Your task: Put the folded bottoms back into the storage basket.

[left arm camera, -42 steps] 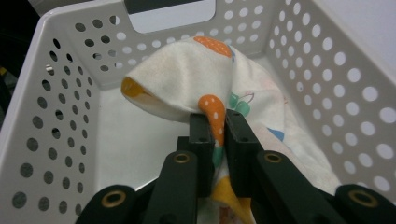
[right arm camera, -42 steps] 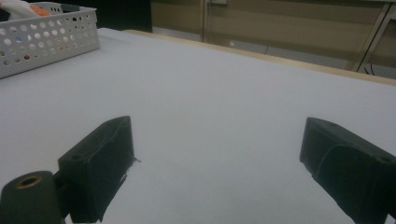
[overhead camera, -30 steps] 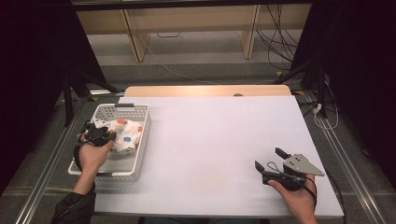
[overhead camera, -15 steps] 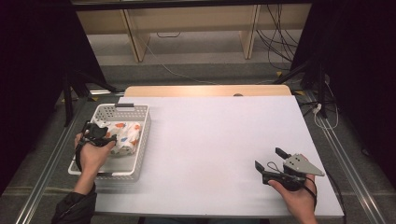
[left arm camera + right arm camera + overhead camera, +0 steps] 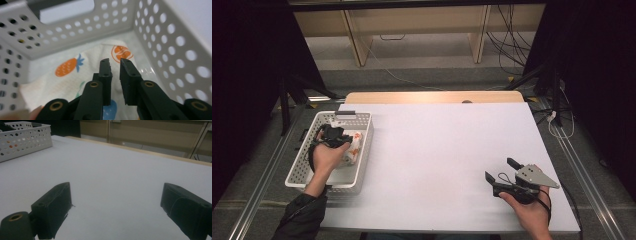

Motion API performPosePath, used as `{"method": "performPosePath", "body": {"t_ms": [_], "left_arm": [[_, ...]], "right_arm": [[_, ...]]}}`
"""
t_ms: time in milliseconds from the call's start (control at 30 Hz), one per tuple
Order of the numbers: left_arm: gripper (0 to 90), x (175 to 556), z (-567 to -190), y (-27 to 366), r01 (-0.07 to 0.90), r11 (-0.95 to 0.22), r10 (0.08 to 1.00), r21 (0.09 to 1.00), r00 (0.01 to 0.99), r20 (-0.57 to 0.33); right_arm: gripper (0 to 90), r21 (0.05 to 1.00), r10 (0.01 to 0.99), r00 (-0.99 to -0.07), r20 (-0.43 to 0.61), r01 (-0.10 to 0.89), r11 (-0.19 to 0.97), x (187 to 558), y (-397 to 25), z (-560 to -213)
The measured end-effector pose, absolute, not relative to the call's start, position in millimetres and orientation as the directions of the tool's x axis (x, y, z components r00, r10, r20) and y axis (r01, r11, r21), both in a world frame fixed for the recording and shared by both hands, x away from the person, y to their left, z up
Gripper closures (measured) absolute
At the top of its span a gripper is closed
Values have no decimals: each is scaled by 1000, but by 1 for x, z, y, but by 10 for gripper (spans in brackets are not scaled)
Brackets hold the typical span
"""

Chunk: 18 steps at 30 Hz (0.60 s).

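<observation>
While the left gripper (image 5: pixel 114 65) is lowered into the white perforated basket (image 5: pixel 302 167) at the left of the table (image 5: pixel 437 160), its jaws stand narrowly parted, with only a slim gap between them and no fabric visibly caught in that gap. The fruit-print cloth (image 5: pixel 75 72) lies crumpled on the basket floor, bunched toward the basket's far end and its right wall. In the left gripper view the cloth sits directly beneath and just ahead of the jaws; whether the tips touch it cannot be told.

Risk assessment, as judged from this position:
- A narrow jaw gap may take only a thin fold, or none. Closing on a shallow pinch would likely let the cloth slip free on lifting.
- The jaws work close to the basket's right wall. A tip catching a perforation, or cloth snagging on the rim, could drag or tip the basket.
- The person's left hand (image 5: pixel 328 156) covers part of the cloth in the high view, so the grasp depth is hard to verify from above.

Well to the right of the basket, near the table's front right corner, the right gripper (image 5: pixel 501 175) is held just above bare table surface. Its jaws are spread wide and hold nothing. It is well apart from the cloth and takes no part in the grasp.
</observation>
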<state>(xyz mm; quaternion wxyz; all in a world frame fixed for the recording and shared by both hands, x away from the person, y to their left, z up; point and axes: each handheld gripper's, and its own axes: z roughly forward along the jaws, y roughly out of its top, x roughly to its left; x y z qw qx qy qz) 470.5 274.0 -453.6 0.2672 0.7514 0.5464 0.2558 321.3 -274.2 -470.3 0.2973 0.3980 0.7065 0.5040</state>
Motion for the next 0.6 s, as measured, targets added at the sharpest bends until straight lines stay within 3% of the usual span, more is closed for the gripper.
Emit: {"method": "performPosePath", "body": {"t_ms": [133,367,600], "left_arm": [[836,479,-465,271,735,-283,950,616,303,75],[874,467,-466,270,752,-312,938,581,341,62],[836,460,-461,271,714,-305,942,630,324,89]], "right_arm": [[106,949,863,-505,-17,263,172,322,-275,-471],[106,949,862,-507,-15,264,172,321,-274,-470],[106,948,862,-507,-19,264,176,321,-274,-470]]}}
